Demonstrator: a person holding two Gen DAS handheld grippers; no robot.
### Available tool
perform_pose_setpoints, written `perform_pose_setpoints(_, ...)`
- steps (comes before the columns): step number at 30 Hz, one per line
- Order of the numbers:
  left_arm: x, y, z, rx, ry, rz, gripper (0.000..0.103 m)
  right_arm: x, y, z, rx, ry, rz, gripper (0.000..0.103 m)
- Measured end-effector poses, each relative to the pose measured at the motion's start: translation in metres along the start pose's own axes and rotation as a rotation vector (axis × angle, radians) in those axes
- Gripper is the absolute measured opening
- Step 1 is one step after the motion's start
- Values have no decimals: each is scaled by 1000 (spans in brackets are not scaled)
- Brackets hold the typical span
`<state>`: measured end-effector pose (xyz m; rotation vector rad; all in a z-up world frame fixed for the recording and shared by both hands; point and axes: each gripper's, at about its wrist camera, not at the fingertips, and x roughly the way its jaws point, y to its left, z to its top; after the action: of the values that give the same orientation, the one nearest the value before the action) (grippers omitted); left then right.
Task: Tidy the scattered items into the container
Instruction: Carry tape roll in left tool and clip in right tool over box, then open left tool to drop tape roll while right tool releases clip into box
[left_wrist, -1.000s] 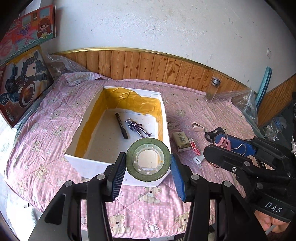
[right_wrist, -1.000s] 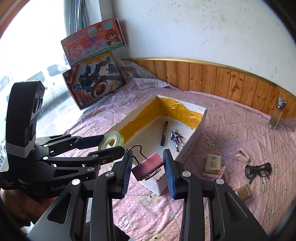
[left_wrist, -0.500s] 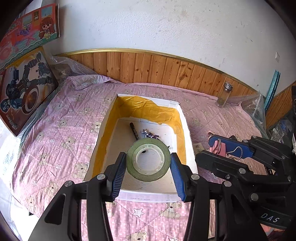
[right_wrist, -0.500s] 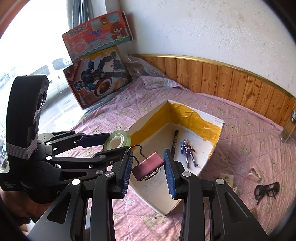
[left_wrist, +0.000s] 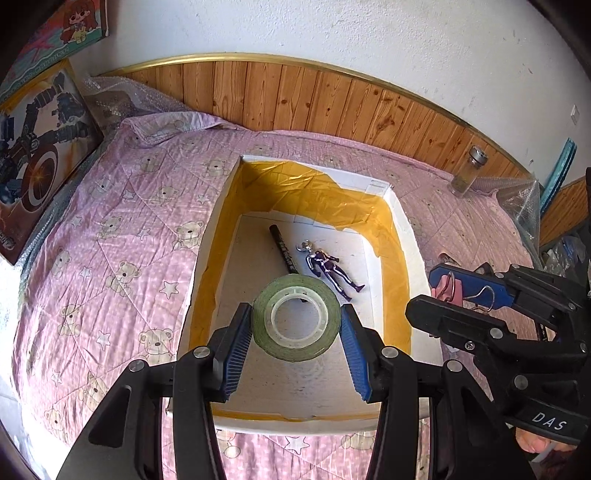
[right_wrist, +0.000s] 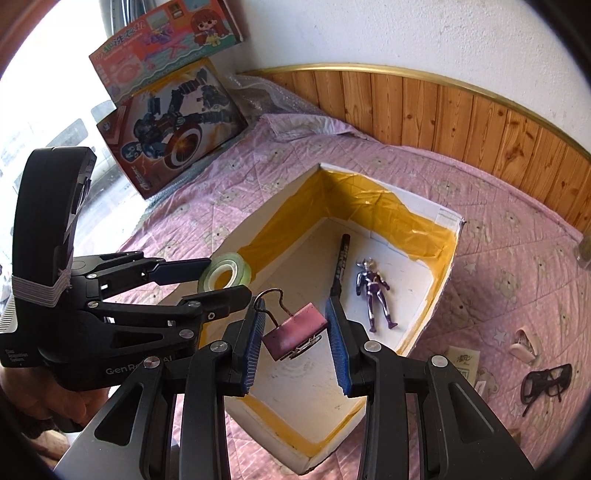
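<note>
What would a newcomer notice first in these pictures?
First, the white box with yellow lining on the pink bedspread, holding a marker and a toy figure. Above it, the left gripper grips a tape roll and the right gripper a pink binder clip.

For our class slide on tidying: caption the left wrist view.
Left gripper holds a green tape roll over the yellow-lined white box containing a black marker and purple figurine.

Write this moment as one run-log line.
left gripper: shut on tape roll over box | right gripper: shut on binder clip | in box: marker, figure
</note>
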<state>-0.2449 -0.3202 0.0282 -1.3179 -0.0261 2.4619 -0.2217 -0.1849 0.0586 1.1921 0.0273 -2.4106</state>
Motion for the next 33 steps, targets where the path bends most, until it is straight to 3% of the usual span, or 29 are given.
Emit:
perform_pose_setpoints(16, 79, 12, 24, 49, 267, 19, 49, 77, -19, 16, -60, 262, 0, 38)
perform_pose_setpoints(18, 88, 13, 26, 61, 298, 34, 49, 82, -20, 17, -56, 270, -1, 39)
perform_pose_setpoints(20, 95, 15, 30, 74, 318, 54, 50, 86, -23, 18, -41, 281, -8, 47)
perform_pose_setpoints(24, 96, 22, 31, 67, 329, 74, 67, 80, -27, 19, -9, 261, -1, 51)
perform_pose_setpoints(33, 76, 19, 25, 106, 317, 73, 67, 59, -19, 15, 10, 229, 7, 51)
